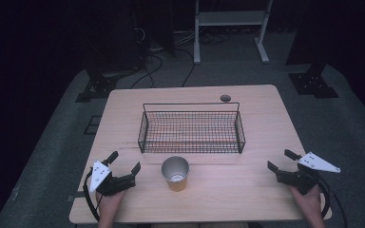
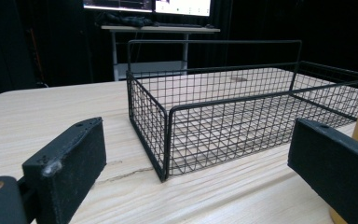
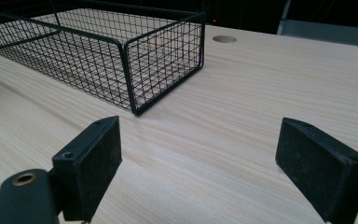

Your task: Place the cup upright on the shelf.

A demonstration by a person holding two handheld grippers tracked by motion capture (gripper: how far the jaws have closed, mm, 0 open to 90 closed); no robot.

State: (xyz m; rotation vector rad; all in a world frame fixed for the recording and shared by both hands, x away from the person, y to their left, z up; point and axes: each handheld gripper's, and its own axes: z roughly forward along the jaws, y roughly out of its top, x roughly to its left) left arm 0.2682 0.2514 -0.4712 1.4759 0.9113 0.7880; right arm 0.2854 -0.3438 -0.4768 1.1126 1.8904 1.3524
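Wire basket (image 1: 191, 127) and cup (image 1: 175, 173) stand empty.

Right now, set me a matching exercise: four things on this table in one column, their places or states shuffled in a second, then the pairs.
Things:
1. wire basket
2. cup
3. left gripper
4. right gripper

Places or states:
A. upright, just in front of the basket
B. jaws open, near the table's right front corner
C. empty, mid-table
D. jaws open, left of the cup

Pairs: 1-C, 2-A, 3-D, 4-B
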